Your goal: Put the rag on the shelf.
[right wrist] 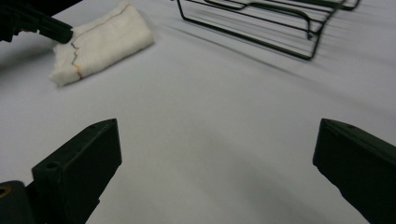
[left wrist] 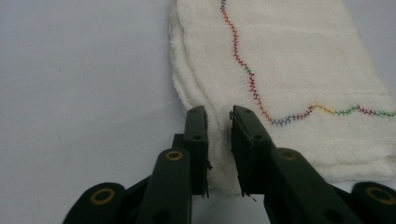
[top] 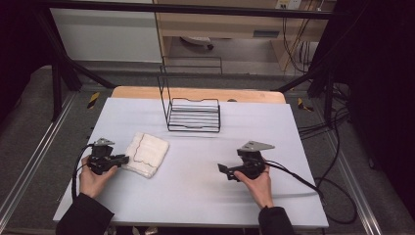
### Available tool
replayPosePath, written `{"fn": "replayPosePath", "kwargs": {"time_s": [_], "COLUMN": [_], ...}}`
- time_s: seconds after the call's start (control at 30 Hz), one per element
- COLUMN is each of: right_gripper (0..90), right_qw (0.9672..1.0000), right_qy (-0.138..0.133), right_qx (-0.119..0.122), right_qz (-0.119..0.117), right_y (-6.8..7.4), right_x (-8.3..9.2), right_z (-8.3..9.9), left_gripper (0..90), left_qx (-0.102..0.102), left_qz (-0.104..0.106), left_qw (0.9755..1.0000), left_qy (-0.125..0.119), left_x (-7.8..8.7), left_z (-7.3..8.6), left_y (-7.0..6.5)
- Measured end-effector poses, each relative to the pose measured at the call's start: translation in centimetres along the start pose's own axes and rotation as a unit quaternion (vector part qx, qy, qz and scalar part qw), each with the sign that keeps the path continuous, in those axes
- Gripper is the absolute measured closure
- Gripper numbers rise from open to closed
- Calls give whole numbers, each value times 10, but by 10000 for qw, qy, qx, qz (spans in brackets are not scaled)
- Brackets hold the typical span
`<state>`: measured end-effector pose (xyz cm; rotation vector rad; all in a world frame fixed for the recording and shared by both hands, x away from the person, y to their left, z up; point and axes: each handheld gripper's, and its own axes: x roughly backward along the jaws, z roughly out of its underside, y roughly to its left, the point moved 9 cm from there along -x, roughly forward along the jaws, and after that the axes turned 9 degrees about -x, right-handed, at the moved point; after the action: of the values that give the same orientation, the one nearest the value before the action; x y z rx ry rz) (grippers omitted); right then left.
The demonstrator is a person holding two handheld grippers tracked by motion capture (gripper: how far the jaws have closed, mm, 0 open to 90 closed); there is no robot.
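in front of the wire rack, toward its left, the folded white cloth lies on the table, long axis running away from the left gripper, whose jaws pinch its near edge; the right gripper gapes empty, well apart across bare tabletop.

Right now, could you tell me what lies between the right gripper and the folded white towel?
Nothing: in the high view and the right gripper view, the stretch of table between the right gripper and the towel is bare.
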<state>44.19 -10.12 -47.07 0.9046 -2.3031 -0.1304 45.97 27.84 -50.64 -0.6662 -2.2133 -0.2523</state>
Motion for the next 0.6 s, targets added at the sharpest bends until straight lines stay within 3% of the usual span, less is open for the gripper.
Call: {"fn": "replayPosePath", "kwargs": {"time_s": [0.03, 0.1, 0.2, 0.23, 0.33, 0.6], "right_gripper": [22, 28, 45, 45, 84, 238], "right_qw": [10000, 10000, 9997, 9997, 9993, 9994], "right_qy": [-1, 6, 92, 92, 144, 244], "right_qx": [14, 76, 218, 218, 342, 238], "right_qz": [-26, -32, 2, 2, 24, 63], "right_y": [13, 20, 45, 45, 62, 77], "right_x": [-16, -24, -57, -57, -87, -136], "right_z": [-8, -12, -25, -25, -34, -45], "left_gripper": [797, 804, 820, 820, 821, 820], "left_qx": [13, 65, 106, 96, 13, -152], "left_qz": [11, 61, 114, 109, 54, -13], "left_qw": [10000, 10000, 9998, 9998, 9999, 9999], "left_qy": [-8, -44, -96, -98, -99, -80], "left_x": [0, 0, 0, 0, 0, 0], "left_z": [0, 0, 0, 0, 0, 0], "left_y": [0, 1, 2, 2, 1, 0]}}
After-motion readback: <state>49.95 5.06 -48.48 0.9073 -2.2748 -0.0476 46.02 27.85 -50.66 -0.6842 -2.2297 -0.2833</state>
